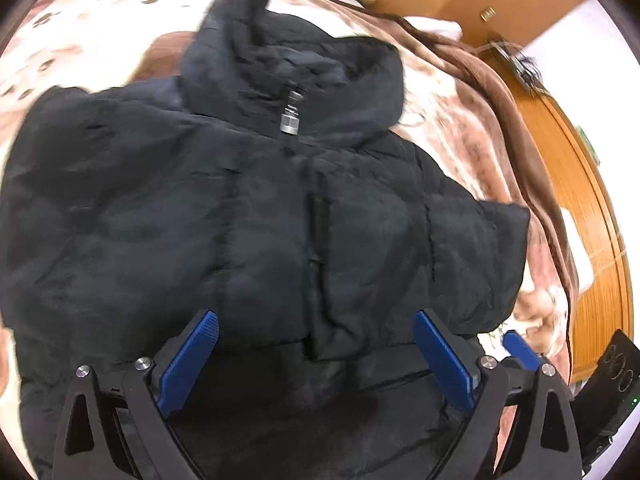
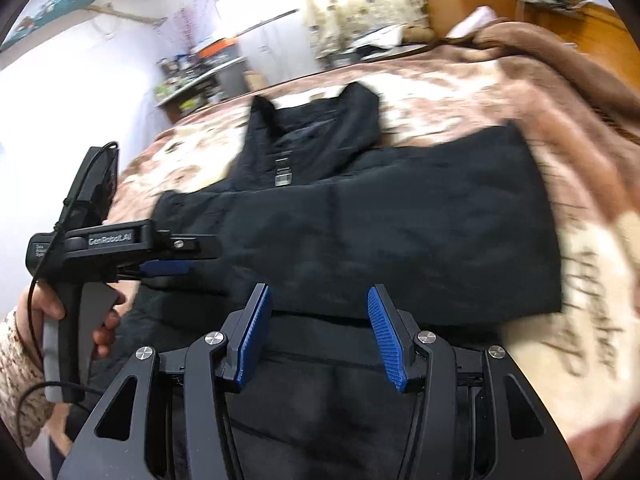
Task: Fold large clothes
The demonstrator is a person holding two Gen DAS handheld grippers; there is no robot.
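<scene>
A black puffer jacket (image 1: 248,208) with a hood and a silver zipper pull (image 1: 291,118) lies flat on the bed, sleeves folded in over the body. It also shows in the right wrist view (image 2: 400,220). My left gripper (image 1: 316,340) is open and empty over the jacket's lower hem. My right gripper (image 2: 318,320) is open and empty, also over the hem. The left gripper appears from the side in the right wrist view (image 2: 164,266), held by a hand at the jacket's left edge.
A brown and cream patterned blanket (image 2: 500,92) covers the bed. Wooden furniture (image 1: 560,128) stands to the right of the bed. Cluttered shelves (image 2: 192,76) and a white wall lie beyond the far side.
</scene>
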